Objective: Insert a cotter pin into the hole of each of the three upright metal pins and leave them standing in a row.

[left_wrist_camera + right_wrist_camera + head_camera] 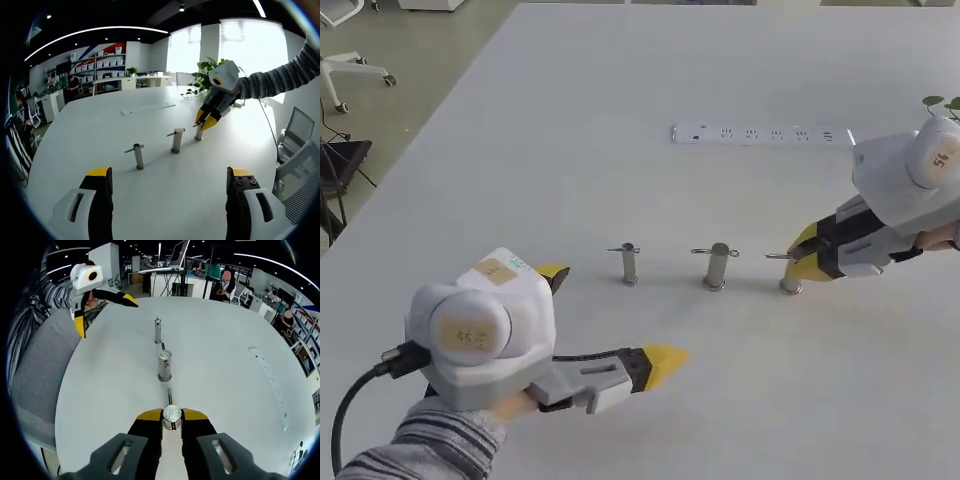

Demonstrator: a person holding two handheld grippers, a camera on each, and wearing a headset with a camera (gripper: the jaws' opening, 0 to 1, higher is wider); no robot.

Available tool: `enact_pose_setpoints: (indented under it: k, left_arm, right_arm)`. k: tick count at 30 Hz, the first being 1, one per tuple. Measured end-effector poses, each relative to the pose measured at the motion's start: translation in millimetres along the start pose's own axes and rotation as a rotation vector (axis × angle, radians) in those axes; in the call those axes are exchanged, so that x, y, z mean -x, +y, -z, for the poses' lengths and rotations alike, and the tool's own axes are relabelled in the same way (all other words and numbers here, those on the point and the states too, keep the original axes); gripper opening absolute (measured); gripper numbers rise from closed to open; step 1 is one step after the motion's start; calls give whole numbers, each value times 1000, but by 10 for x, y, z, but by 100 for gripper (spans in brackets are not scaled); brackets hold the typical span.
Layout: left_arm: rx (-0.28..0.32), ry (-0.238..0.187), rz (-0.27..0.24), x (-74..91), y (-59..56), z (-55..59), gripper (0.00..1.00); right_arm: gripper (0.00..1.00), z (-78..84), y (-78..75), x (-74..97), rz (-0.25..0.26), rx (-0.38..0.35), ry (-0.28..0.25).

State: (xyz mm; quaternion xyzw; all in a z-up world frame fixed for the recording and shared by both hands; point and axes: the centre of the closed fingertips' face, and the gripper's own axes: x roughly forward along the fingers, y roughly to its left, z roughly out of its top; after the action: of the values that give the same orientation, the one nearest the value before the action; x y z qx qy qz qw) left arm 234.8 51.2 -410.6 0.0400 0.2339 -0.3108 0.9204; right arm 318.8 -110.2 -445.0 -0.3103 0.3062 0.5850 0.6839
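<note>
Currently clamps the right gripper (803, 255) on the end metal pin (171, 414) — holds the left gripper (170, 174) spread wide, well clear

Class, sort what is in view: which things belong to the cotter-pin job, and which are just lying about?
Job: left pin, middle pin, right pin, cotter pins, left gripper, right gripper.
Lying about: power strip, plant, chair.

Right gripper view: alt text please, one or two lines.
The right gripper clamps the nearest upright silver metal pin on a white table; two more metal pins stand in a row beyond. The open left gripper hovers at upper left.
</note>
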Motion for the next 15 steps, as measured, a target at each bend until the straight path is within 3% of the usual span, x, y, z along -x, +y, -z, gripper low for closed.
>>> enact_pose_setpoints:
  k: [15]
  left_arm:
    - [8,10,-4,12,73,53,99]
  right_arm:
    - [9,67,-69,7,-32,-12,-3]
